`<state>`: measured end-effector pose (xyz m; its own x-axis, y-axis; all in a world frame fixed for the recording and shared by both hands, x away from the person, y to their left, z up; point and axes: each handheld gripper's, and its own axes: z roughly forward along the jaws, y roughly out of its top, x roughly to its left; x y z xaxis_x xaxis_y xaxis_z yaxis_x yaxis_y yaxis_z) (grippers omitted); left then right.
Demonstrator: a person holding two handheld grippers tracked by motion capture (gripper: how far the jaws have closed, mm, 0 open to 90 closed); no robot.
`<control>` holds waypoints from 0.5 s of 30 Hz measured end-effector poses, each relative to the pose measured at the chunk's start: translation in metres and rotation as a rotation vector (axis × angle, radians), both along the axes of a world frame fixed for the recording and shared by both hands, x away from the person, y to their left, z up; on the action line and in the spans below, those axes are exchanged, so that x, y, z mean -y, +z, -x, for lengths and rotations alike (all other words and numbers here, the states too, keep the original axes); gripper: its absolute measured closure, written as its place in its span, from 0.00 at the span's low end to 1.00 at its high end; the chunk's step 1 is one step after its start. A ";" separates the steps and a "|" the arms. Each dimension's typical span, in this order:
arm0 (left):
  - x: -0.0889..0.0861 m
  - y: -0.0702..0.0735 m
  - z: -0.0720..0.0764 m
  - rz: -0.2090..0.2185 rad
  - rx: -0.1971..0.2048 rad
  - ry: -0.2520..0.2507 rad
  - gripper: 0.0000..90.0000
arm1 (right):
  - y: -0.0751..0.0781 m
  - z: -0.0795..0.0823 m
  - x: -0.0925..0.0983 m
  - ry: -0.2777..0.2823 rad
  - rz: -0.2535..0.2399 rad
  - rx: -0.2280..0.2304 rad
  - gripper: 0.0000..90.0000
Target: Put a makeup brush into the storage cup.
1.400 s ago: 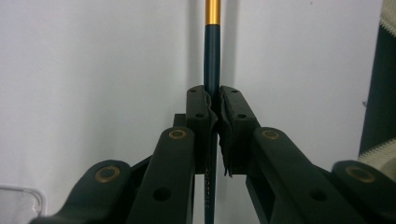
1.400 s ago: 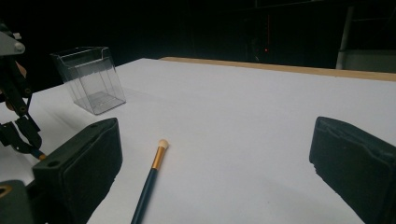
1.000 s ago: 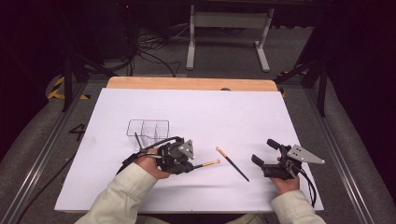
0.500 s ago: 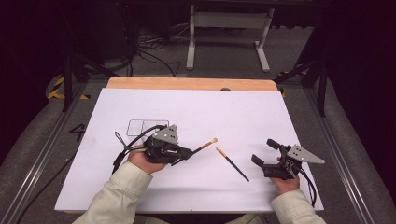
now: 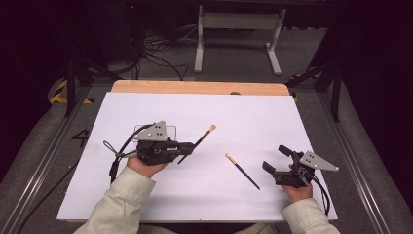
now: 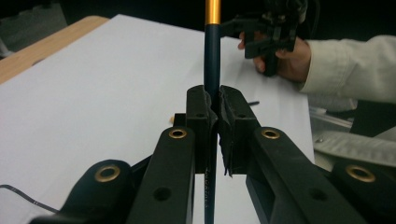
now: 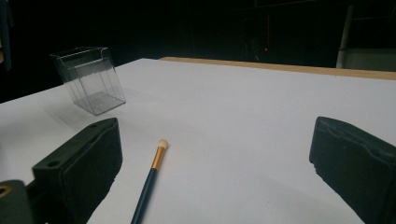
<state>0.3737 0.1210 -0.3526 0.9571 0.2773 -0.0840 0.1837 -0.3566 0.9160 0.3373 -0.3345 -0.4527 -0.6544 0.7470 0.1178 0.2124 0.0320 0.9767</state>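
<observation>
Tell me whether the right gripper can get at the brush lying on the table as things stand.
Probably yes: the right gripper is open, the brush lies just ahead of its jaws, and nothing stands between them.

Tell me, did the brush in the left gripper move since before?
Yes. The held brush and left gripper shifted left toward the clear box, away from the brush lying on the table.

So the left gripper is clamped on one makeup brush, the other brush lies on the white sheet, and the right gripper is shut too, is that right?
Not quite. The right gripper is open: the right gripper view shows its jaws standing wide apart, with the brush on the sheet lying between them, untouched. The rest holds: the left gripper is shut on the held brush, above the white sheet.
</observation>
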 end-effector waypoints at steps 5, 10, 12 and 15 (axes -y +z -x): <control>-0.008 -0.001 0.000 0.057 0.015 0.022 0.92 | 0.000 0.000 0.000 0.001 0.000 -0.001 0.03; -0.016 -0.004 0.001 0.113 0.088 0.072 0.92 | 0.000 0.000 0.000 0.001 0.001 0.003 0.03; -0.020 -0.005 0.000 0.131 0.109 0.084 0.92 | 0.000 0.000 0.000 0.001 0.001 0.003 0.03; -0.025 -0.007 -0.001 0.164 0.104 0.104 0.92 | 0.000 0.000 0.000 0.001 -0.001 0.001 0.03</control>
<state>0.3750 0.1464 -0.3592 0.9299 0.3658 -0.0384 0.1130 -0.1848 0.9763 0.3374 -0.3341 -0.4528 -0.6555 0.7460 0.1176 0.2114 0.0318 0.9769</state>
